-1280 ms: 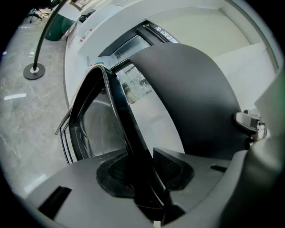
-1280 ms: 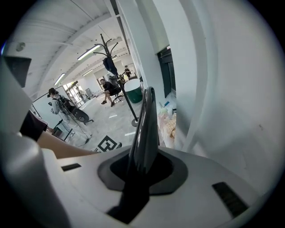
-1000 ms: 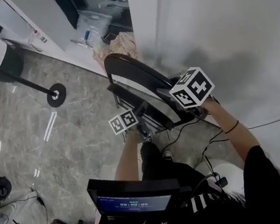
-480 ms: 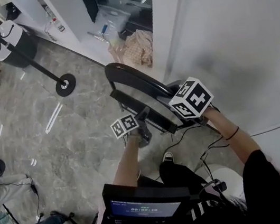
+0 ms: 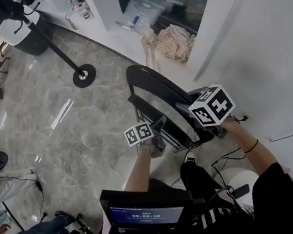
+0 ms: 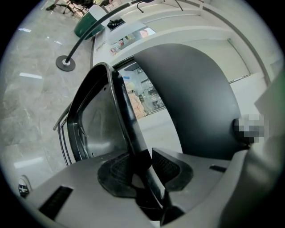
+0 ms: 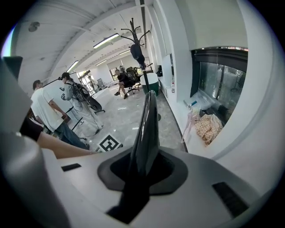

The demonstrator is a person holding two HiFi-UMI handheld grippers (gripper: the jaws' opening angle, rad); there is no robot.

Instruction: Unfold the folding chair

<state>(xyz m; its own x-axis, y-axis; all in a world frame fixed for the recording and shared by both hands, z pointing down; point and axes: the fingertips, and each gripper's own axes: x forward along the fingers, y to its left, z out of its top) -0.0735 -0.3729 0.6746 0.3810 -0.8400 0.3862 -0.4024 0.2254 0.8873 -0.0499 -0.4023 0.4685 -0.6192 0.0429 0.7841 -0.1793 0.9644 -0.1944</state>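
Observation:
The black folding chair (image 5: 157, 97) is still folded flat and stands on edge on the marble floor in front of me. My left gripper (image 5: 159, 129) is shut on the chair's thin left edge (image 6: 122, 111), which runs up between the pads from my left gripper (image 6: 143, 168). The broad dark seat shell (image 6: 191, 98) fills the right of the left gripper view. My right gripper (image 5: 189, 107) is shut on the chair's other panel. In the right gripper view that panel's edge (image 7: 147, 120) rises straight out of my right gripper (image 7: 141, 171).
A white wall (image 5: 267, 36) stands close on the right, with a heap of cloth (image 5: 176, 44) at a glass front. A coat stand base (image 5: 84, 75) sits on the floor beyond the chair. Cables (image 5: 226, 155) lie by my feet. People (image 7: 44, 107) stand to the left.
Both grippers have carried the folded chair sideways, away from the white wall and out over the floor. Both grips look unchanged and the chair stays folded.

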